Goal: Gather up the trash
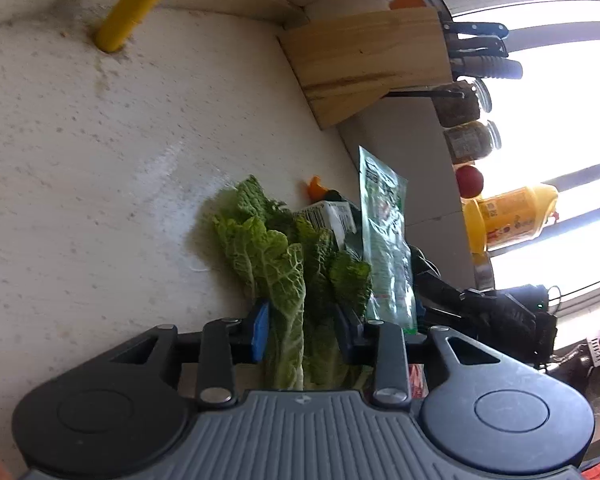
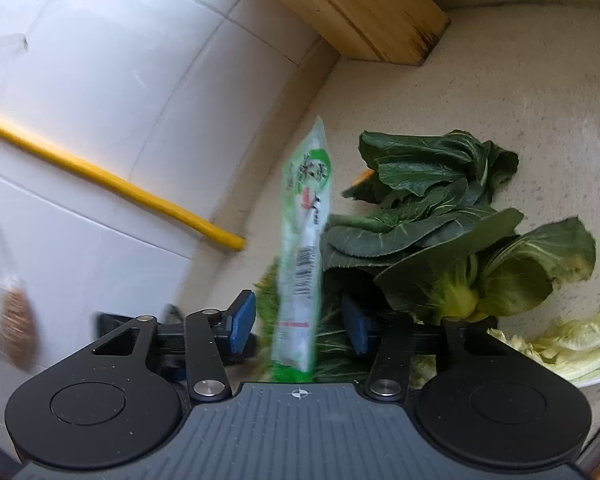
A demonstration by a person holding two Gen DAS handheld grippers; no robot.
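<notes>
- Left gripper (image 1: pixel 305 330): blue pads (image 1: pixel 260 330) set fairly narrow with pale cabbage leaves (image 1: pixel 276 264) between them. The leaves fill the gap, but contact on both pads is not certain; I judge it is holding them, lifted a little off the counter (image 1: pixel 100 180).
- Right gripper (image 2: pixel 300 322): jaws at a middling width around a green plastic packet (image 2: pixel 306 248). The packet stands in the gap with space on either side, so it does not look clamped. What keeps it upright I cannot tell.
- Likely reason for the two holds: one scrap per gripper, so both go to the bin in a single trip. No bin shows in either view.
- The trash sits in one heap on the counter, near the tiled wall (image 2: pixel 120 80) and this side of the wooden knife block (image 1: pixel 364 60).
- Heap contents: dark green leafy greens (image 2: pixel 432 216) with a pale stem base, limp and crumpled; whitish cabbage scraps (image 2: pixel 572 344) at the near right; a bit of orange peel (image 1: pixel 315 188); a small printed carton (image 1: pixel 328 216).
- The packet is flat, crinkled, printed green and white with a barcode, slightly blurred.
</notes>
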